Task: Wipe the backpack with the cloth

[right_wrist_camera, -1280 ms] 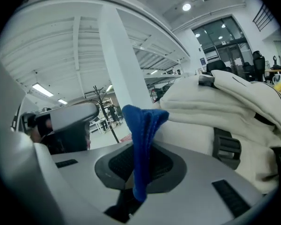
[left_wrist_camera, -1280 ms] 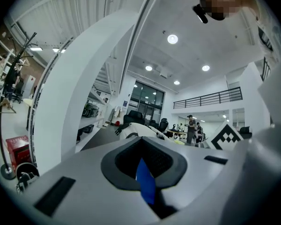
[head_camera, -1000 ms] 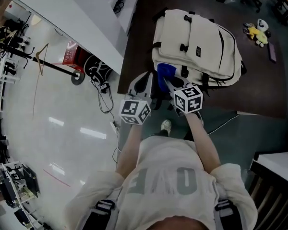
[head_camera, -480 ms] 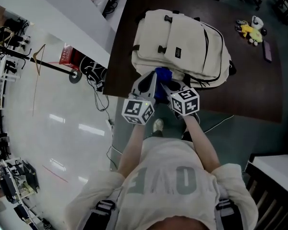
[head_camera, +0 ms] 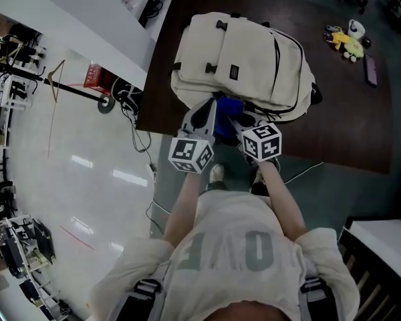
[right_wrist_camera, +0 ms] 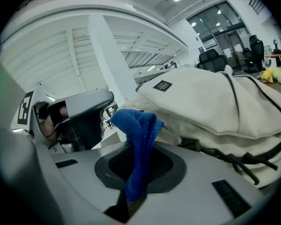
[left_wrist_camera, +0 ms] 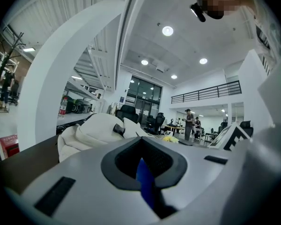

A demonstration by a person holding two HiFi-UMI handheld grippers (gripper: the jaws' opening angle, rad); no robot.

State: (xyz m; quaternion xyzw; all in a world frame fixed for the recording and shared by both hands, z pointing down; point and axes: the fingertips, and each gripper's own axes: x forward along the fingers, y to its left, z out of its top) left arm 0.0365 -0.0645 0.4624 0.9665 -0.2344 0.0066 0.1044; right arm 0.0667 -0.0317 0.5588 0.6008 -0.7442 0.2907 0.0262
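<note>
The blue cloth (right_wrist_camera: 136, 139) is clamped in the right tool (head_camera: 239, 121), and a sliver of it is pinched in the left tool (head_camera: 202, 114). Just ahead, the backpack (head_camera: 244, 59) is laid on the counter (head_camera: 347, 112), long axis roughly crosswise to both tools. The right tool is judged nearer.

From the head, steeply down and well above the backpack (head_camera: 240, 62) on the surface (head_camera: 347, 112). From the left tongs (left_wrist_camera: 143, 177) and right tongs (right_wrist_camera: 135, 172), low and near it. Shared across all three: backpack and blue cloth (right_wrist_camera: 136, 125).
</note>
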